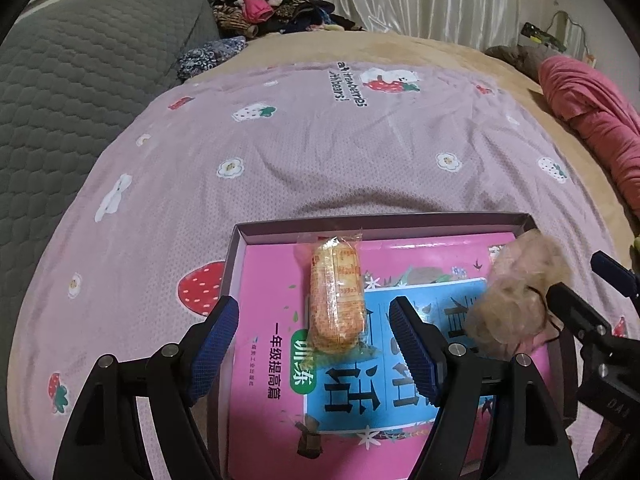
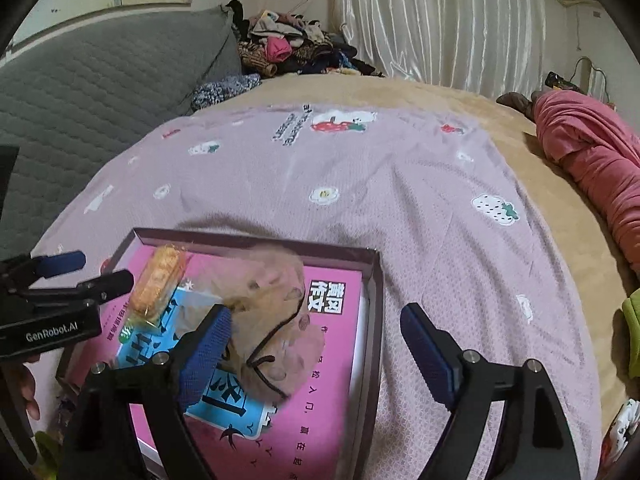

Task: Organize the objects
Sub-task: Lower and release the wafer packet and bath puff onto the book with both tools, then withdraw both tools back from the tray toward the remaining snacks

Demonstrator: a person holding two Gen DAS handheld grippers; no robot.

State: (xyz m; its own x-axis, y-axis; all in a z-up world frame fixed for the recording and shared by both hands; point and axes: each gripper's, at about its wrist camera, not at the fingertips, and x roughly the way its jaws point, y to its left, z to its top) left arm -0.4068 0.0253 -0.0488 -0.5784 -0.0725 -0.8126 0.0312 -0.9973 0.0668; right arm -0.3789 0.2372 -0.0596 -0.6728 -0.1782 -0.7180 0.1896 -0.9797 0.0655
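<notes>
A shallow dark box (image 1: 384,222) (image 2: 374,280) lies on the bed, with a pink and blue book (image 1: 272,344) (image 2: 320,392) inside. A wrapped orange snack (image 1: 336,300) (image 2: 158,284) lies on the book. A fluffy tan pouch with a black drawstring (image 1: 516,296) (image 2: 272,316) sits blurred over the book's right part. My left gripper (image 1: 314,328) is open, its fingers either side of the snack and apart from it. My right gripper (image 2: 316,332) is open, its left finger (image 2: 208,344) against the pouch; whether the pouch rests on the book I cannot tell.
The box sits on a pink strawberry-print sheet (image 1: 320,152) over a tan blanket (image 2: 400,92). A grey quilted headboard (image 1: 80,80) is at left, a clothes pile (image 1: 264,4) at the back, a pink garment (image 1: 592,120) at right, white curtains (image 2: 440,20) behind.
</notes>
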